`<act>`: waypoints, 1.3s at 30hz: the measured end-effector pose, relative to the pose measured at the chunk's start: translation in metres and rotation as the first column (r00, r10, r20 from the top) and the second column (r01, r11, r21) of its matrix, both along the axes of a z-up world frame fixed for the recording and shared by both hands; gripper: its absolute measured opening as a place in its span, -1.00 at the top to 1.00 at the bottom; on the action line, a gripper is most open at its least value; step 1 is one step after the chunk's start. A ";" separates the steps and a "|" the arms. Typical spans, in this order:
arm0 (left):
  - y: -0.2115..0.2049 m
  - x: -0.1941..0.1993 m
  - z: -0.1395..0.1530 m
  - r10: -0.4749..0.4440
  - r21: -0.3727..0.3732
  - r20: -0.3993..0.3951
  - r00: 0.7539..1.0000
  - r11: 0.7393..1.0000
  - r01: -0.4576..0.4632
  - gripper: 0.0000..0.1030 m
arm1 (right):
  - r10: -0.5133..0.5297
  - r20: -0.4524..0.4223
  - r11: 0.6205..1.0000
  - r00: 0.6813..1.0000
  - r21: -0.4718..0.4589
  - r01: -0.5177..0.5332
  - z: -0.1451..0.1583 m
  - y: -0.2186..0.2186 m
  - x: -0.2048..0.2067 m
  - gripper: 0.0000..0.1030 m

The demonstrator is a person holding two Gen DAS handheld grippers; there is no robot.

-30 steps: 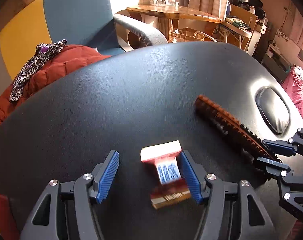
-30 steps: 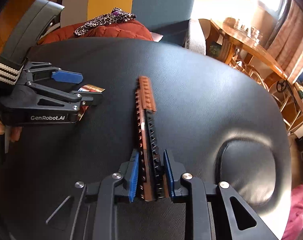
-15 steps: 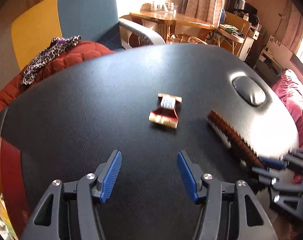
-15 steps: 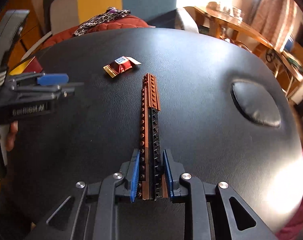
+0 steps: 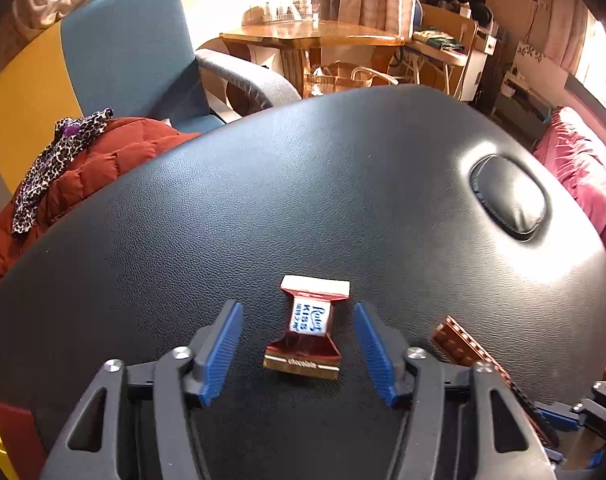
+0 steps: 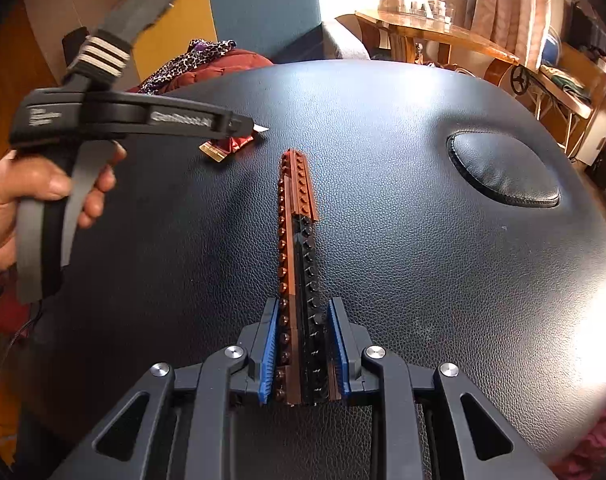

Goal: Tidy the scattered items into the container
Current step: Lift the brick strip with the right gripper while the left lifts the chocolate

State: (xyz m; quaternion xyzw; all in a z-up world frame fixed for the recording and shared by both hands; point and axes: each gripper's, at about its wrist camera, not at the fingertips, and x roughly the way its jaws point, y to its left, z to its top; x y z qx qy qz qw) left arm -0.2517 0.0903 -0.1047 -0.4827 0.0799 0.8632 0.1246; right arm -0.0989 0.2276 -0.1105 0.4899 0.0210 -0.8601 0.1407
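Observation:
A red and gold chocolate candy [image 5: 309, 328] lies on the black padded table [image 5: 303, 180]. My left gripper [image 5: 297, 320] straddles it, jaws closing, with a gap between each blue pad and the wrapper. In the right wrist view the left gripper [image 6: 243, 126] hangs over the candy [image 6: 227, 146], held by a hand [image 6: 31, 196]. A long brown and black brick strip [image 6: 299, 220] rests on the table. My right gripper [image 6: 303, 308] holds its near end, pads against both sides, jaws just easing open. The strip [image 5: 459, 344] and right gripper [image 5: 575, 416] show at the lower right. No container is in view.
An oval cushion [image 6: 503, 172] is set into the table's right part. A red jacket with a leopard cloth [image 5: 103, 152] lies on a blue chair beyond the left edge. Pink bedding [image 5: 583, 168] is at the right, a wooden table [image 5: 311, 36] behind.
My left gripper drew back from the candy, then came forward around it again with its jaws much narrower. My right gripper kept the brick strip and shifted sideways while rolling.

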 end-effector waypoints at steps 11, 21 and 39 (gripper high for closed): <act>-0.028 0.049 -0.004 0.093 0.063 0.056 0.994 0.993 -0.097 0.50 | -0.013 -0.031 1.000 0.999 0.018 0.014 -0.001 -0.008 0.005 0.45; -0.063 0.170 -0.002 0.127 0.095 0.075 0.989 0.986 -0.134 0.50 | 0.012 -0.021 1.000 1.000 0.011 -0.012 0.003 -0.033 0.023 0.45; -0.101 0.259 0.015 0.148 0.199 0.039 0.988 0.968 -0.153 0.19 | -0.002 -0.018 0.997 1.000 -0.076 0.000 0.011 -0.078 0.090 0.43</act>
